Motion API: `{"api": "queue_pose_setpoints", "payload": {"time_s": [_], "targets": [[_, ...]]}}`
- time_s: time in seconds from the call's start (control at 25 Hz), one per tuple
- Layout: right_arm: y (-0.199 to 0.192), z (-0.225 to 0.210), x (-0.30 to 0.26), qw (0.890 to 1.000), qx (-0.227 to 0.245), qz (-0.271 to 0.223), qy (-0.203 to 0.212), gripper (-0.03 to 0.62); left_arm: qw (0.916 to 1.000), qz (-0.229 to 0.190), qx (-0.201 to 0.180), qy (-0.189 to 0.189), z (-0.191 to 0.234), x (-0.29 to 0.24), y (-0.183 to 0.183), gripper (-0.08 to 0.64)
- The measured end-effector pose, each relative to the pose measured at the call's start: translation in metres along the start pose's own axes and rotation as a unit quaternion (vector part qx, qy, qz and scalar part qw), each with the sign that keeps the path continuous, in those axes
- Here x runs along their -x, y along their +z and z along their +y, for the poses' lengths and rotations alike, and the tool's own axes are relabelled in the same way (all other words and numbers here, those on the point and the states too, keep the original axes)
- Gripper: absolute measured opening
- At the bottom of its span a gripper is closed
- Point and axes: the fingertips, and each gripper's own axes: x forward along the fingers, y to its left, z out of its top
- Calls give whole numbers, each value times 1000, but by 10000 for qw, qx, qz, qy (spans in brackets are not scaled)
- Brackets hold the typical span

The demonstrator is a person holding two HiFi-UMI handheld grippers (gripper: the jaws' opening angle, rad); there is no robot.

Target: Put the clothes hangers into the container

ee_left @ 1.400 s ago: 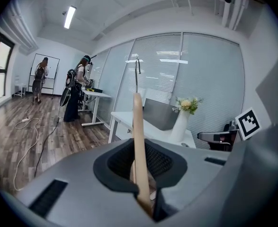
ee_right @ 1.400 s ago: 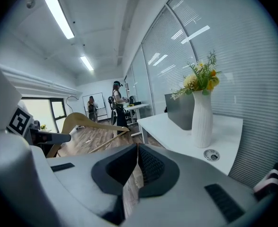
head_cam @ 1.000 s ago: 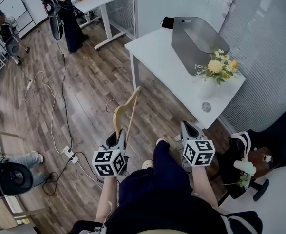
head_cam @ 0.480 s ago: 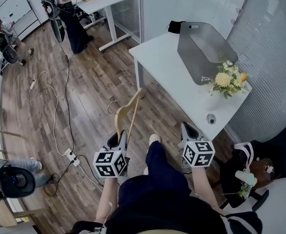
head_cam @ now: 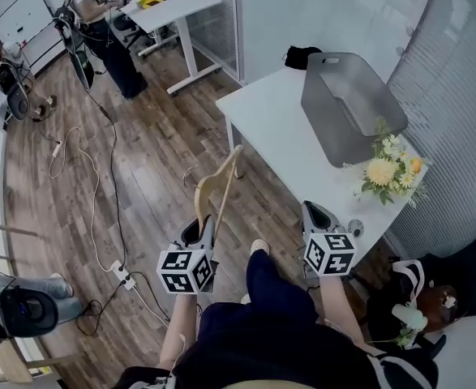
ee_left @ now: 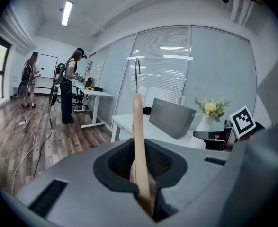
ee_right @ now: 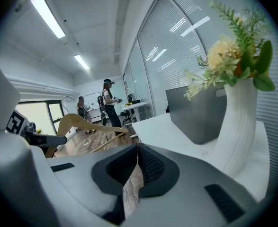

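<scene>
A light wooden clothes hanger [head_cam: 216,186] stands upright over the wood floor, and my left gripper [head_cam: 199,232] is shut on its lower end. In the left gripper view the hanger [ee_left: 138,141] rises edge-on from between the jaws, its metal hook at the top. The grey container [head_cam: 349,104] lies tilted on the white table [head_cam: 278,132], ahead and to the right. My right gripper [head_cam: 319,217] is shut with nothing in it, just short of the table's near end. From the right gripper view, the hanger [ee_right: 84,125] shows at left and the container [ee_right: 195,111] ahead.
A white vase of flowers [head_cam: 390,173] stands at the table's near right end, close to my right gripper. A black object [head_cam: 301,55] lies behind the container. Cables [head_cam: 100,193] run over the floor at left. Two people [head_cam: 100,27] stand by a far desk.
The view has shifted: table, container and flowers now sit lower and further right in the picture. Both grippers keep their pose, and the left still holds the hanger.
</scene>
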Motion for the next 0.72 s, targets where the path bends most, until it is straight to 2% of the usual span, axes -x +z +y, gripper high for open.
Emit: {"api": "queue_pose_setpoints", "payload": {"time_s": [0.32,0.72], "targets": [[33,-8,-53,9997,95,-2,218,29,10000,51,-24,-28,6,-55,32,55],[60,-34,-104,9999,-2,-35,152,29,9999,96,-51,-49,18,-112,57,55]]}}
